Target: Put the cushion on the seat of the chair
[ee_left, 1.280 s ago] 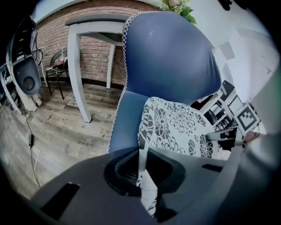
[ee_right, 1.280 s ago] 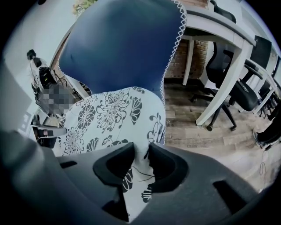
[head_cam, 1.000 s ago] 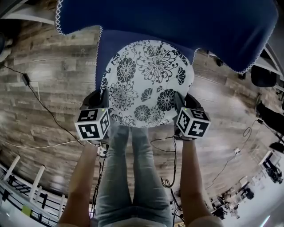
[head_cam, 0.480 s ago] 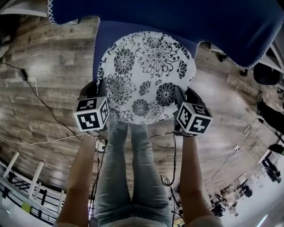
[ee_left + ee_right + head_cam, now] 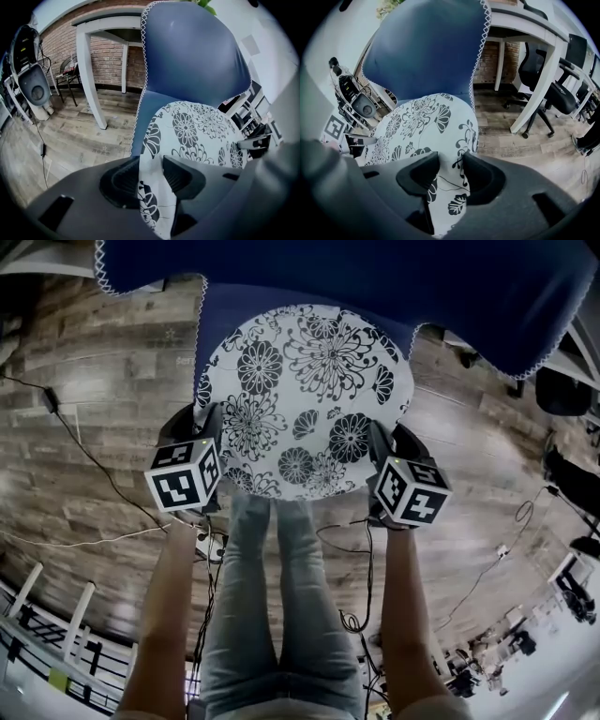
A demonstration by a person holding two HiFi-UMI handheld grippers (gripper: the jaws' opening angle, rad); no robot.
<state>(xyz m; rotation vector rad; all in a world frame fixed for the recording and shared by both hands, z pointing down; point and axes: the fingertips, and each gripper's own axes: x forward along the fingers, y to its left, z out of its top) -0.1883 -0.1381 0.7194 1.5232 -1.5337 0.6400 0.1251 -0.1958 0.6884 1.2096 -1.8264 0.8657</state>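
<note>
The round white cushion [image 5: 305,399] with black flowers lies flat on the blue chair seat [image 5: 217,320], below the blue backrest [image 5: 375,282]. My left gripper [image 5: 208,420] is at the cushion's near left edge. Its jaws have just been opening, and the cushion's rim [image 5: 152,154] stands between them with a gap beside one pad. My right gripper [image 5: 382,442] is at the near right edge. Its jaws have also just been opening, with the rim [image 5: 447,159] between them. The backrest [image 5: 192,56] [image 5: 426,51] rises behind the cushion in both gripper views.
The person's legs [image 5: 277,615] stand right in front of the seat. Cables [image 5: 84,465] trail over the wooden floor. A white desk leg [image 5: 91,79] stands left of the chair. Black office chairs [image 5: 548,89] sit under a desk on the right.
The cushion shifted a little further onto the seat, then stayed still. The left gripper's marker cube drew slightly outward to the left as its jaws parted. The right gripper kept its place.
</note>
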